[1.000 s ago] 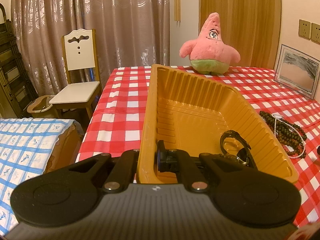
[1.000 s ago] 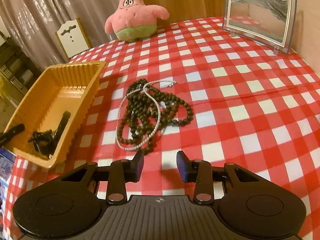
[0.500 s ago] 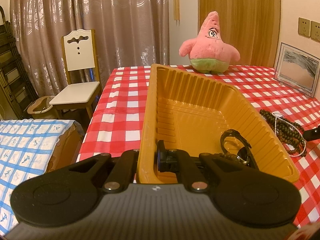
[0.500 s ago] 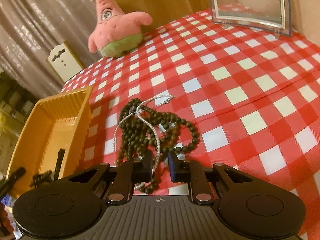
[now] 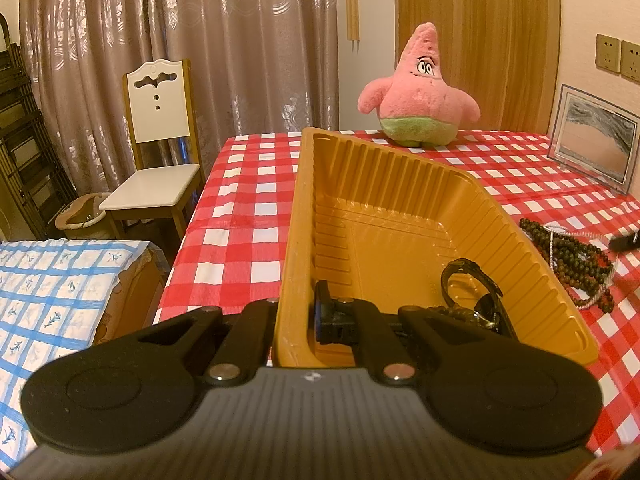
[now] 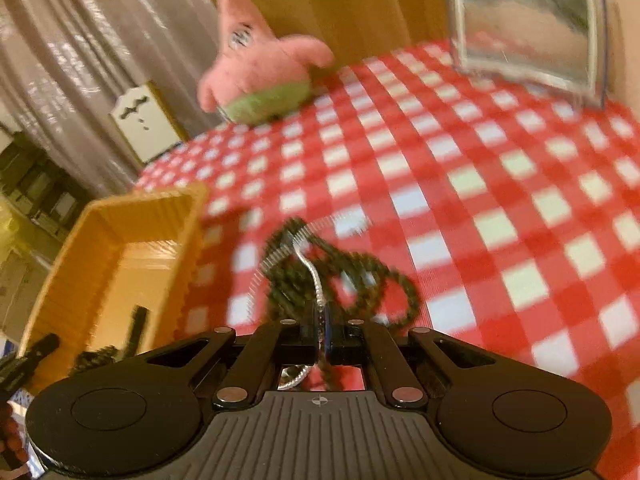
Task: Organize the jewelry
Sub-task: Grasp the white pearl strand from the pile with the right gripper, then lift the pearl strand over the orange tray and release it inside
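Moved since a second ago: right gripper, then spread above the bare cloth, now pinched narrow on the silver chain, with strands of the dark bead necklace caught alongside; right view blurred by motion.

Unchanged: left gripper, clamped across the near wall of the yellow tray, one finger outside, one inside.

Item 1, watch: lies in the tray's near end, by some dark beads.

Item 2, necklaces: mostly on the checked tablecloth, just beside the tray's right wall.

Handling note: both strands look tangled, so a slow, high lift seems wise, letting loops hang free before crossing the tray wall. Tray best kept steady. Risk judged: trailing beads snagging on the ribbed rim.
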A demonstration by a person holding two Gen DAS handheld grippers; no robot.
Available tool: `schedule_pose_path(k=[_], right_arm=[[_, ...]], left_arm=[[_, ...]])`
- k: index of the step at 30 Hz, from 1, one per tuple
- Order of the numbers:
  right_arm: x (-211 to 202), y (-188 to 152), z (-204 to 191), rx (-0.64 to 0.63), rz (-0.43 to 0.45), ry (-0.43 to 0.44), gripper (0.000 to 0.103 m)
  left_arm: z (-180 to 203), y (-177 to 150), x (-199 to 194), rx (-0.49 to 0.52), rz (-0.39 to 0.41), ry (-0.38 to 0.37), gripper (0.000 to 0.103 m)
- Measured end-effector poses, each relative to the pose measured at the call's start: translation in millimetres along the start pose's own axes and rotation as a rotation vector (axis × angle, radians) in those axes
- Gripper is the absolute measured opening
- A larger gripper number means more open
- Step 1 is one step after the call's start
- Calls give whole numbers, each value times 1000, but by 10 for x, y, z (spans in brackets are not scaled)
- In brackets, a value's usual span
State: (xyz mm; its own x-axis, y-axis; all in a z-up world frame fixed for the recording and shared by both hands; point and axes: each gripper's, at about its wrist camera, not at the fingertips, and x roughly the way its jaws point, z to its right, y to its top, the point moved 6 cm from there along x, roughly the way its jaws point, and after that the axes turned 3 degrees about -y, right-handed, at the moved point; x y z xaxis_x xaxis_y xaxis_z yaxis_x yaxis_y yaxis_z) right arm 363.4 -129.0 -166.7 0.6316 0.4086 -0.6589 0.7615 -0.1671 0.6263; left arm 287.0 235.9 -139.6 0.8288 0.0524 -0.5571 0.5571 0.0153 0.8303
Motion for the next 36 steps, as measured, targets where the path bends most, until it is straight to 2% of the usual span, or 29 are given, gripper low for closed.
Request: schedule_pose_path(k=[6,11,16,21,29,36], right_arm=[[-430,441,-273,-67,113,67,2],[-711,728,-504,-127,151,75,2],[-948,864,-711,-174,171,99,3],[-1148,904,-960,-201,178,158,3],[-1171,872,-1440,-205,146,295,3],[-814,752,-1966,-219,98,395,2]], left_arm=[[0,5,1,-1,1,0,3],[5,13,0,-1,2,-1,3],[5,13,1,-1,2,0,3],[10,20,3,0,3,-1,3],[14,26,3,0,3,-2,3],[21,35,7,-3,2,-5,3]])
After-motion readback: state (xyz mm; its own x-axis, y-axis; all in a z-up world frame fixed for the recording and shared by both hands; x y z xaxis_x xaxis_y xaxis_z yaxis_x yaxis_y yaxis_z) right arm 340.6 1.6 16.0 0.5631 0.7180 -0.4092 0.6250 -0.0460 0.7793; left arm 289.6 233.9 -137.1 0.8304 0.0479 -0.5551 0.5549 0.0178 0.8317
